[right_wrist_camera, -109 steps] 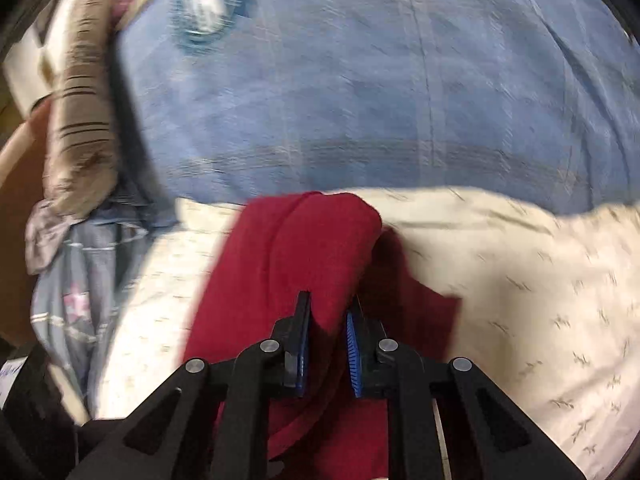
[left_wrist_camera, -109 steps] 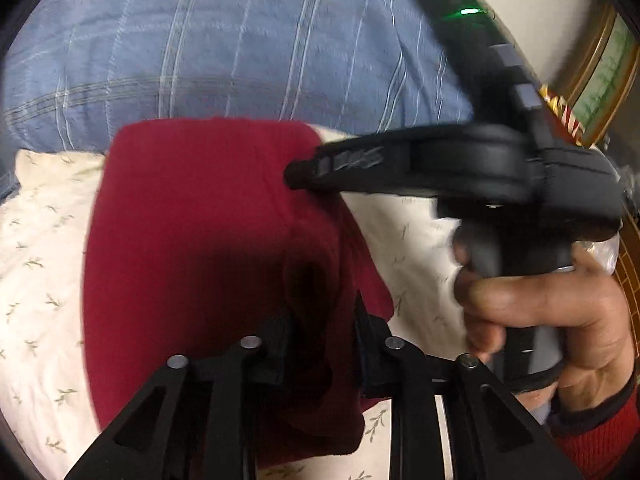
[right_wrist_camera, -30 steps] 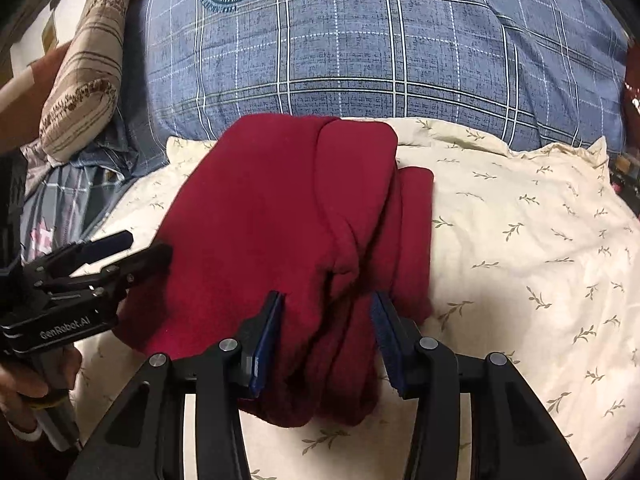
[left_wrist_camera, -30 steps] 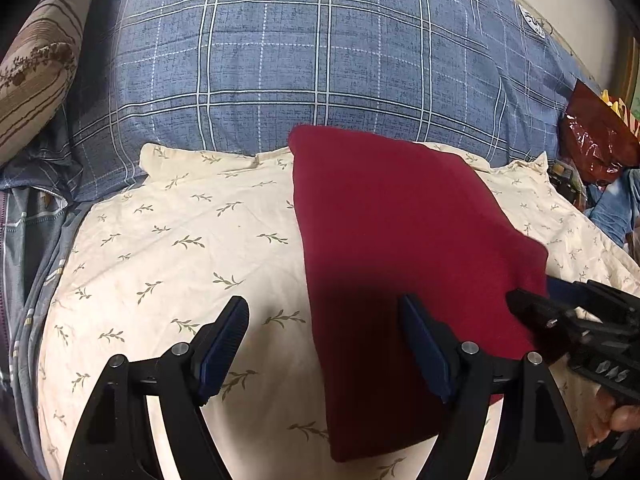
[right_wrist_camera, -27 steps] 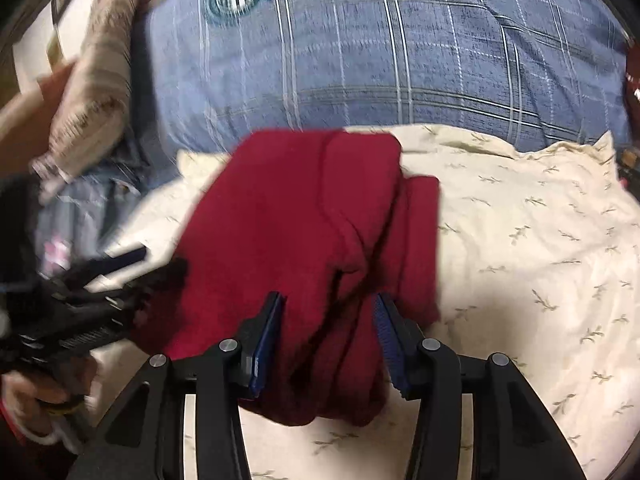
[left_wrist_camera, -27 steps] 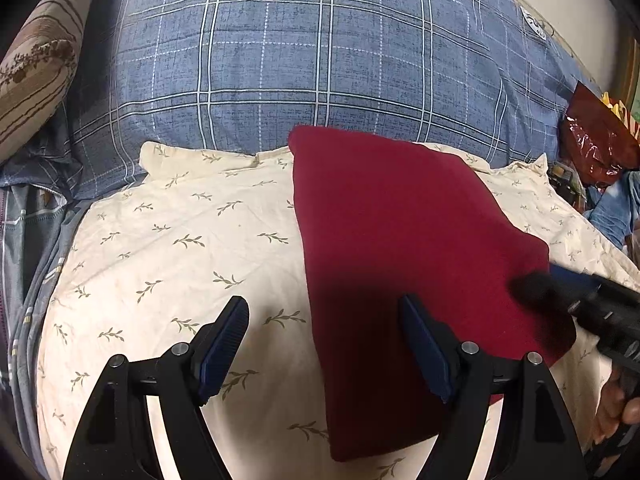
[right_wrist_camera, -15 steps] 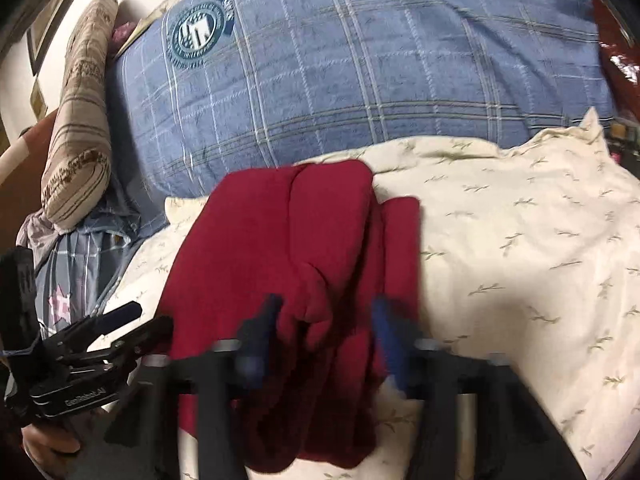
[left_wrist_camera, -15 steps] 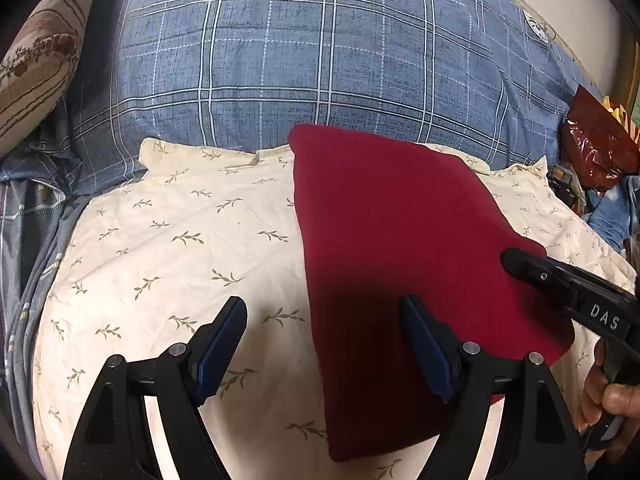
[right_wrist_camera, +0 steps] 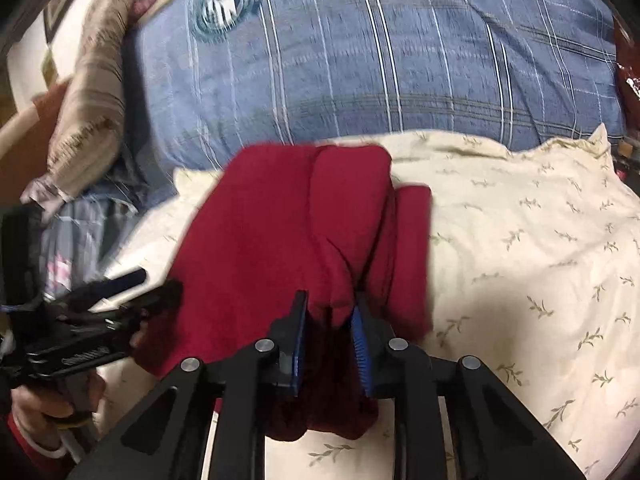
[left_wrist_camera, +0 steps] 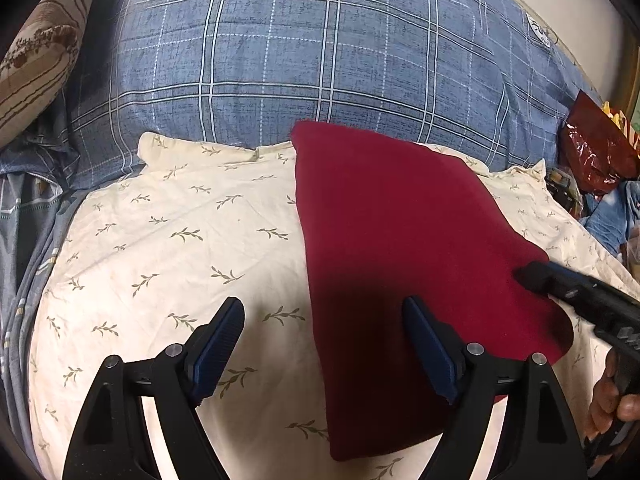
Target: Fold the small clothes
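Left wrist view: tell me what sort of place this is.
Most likely a bedroom, with the work done on a bed: a big blue plaid pillow, a cream leaf-print pillow under the red garment, and a striped cushion at the side.

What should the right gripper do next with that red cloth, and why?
Probably lift and carry the pinched fold leftward. The right gripper is shut on a bunched ridge of the red cloth, while the left gripper is open, holding nothing, so only the right can move it.
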The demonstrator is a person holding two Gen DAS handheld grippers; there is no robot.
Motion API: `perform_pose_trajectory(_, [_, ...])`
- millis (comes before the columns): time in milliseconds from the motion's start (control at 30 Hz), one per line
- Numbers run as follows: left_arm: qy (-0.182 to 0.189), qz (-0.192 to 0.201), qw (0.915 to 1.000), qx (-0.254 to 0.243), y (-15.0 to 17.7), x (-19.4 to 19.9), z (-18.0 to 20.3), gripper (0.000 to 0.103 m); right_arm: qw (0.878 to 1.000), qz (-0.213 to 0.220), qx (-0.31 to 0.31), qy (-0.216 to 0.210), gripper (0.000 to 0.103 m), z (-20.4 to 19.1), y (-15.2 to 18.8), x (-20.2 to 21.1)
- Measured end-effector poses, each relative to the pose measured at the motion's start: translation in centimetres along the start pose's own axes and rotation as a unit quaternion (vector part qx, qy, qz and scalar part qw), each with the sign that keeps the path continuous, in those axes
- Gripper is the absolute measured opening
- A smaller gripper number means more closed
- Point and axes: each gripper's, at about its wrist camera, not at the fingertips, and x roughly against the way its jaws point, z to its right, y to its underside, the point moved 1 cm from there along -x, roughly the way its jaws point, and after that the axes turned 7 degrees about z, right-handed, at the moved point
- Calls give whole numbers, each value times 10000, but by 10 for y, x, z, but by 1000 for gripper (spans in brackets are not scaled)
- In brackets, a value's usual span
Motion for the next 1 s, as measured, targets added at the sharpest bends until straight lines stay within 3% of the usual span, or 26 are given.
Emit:
perform_pose_trajectory(33, [-7, 4, 10000, 13, 0, 0, 0, 83, 9999, 120, -59, -37, 53, 1, -2, 4])
perform_pose_trajectory(100, [-20, 23, 10000, 2, 0, -1, 1, 83, 9987, 483, -173, -1, 70, 3, -8, 11])
perform_pose_trajectory(167, [-29, 40, 10000, -8, 0, -1, 2, 83, 9984, 517, -219, 117, 70, 4, -13, 6])
perform_pose_trajectory(267, [-9, 43, 10000, 10, 0, -2, 2, 83, 9986, 344, -268, 288, 61, 7, -13, -11])
perform_pose_trajectory(333, [21, 24, 10000, 33, 0, -2, 1, 84, 9989, 76, -264, 380, 22, 10, -10, -24])
perform_pose_trajectory(567, [89, -17, 9999, 122, -4, -4, -2, 84, 9991, -12, -205, 378, 26, 8, -1, -25])
perform_pose_trajectory(667, [313, -64, 9989, 335, -9, -7, -6, 84, 9988, 97, -435, 225, 38, 16, -3, -21])
perform_pose_trajectory(700, [383, -84, 9984, 405, -11, -9, -8, 84, 9985, 163, -465, 239, 51, 18, -5, -19])
perform_pose_trajectory(733, [508, -126, 9973, 507, -13, -12, -10, 84, 9979, 248, -473, 372, 77, 19, -8, -17])
perform_pose_trajectory(800, [750, -239, 9943, 724, -15, -20, -16, 84, 9954, 565, -529, 570, 97, 25, -11, -9])
perform_pose_trajectory(1000, [1088, -425, 9884, 968, -20, -44, -26, 86, 9942, 115, -1043, 212, 97, 48, -11, -34])
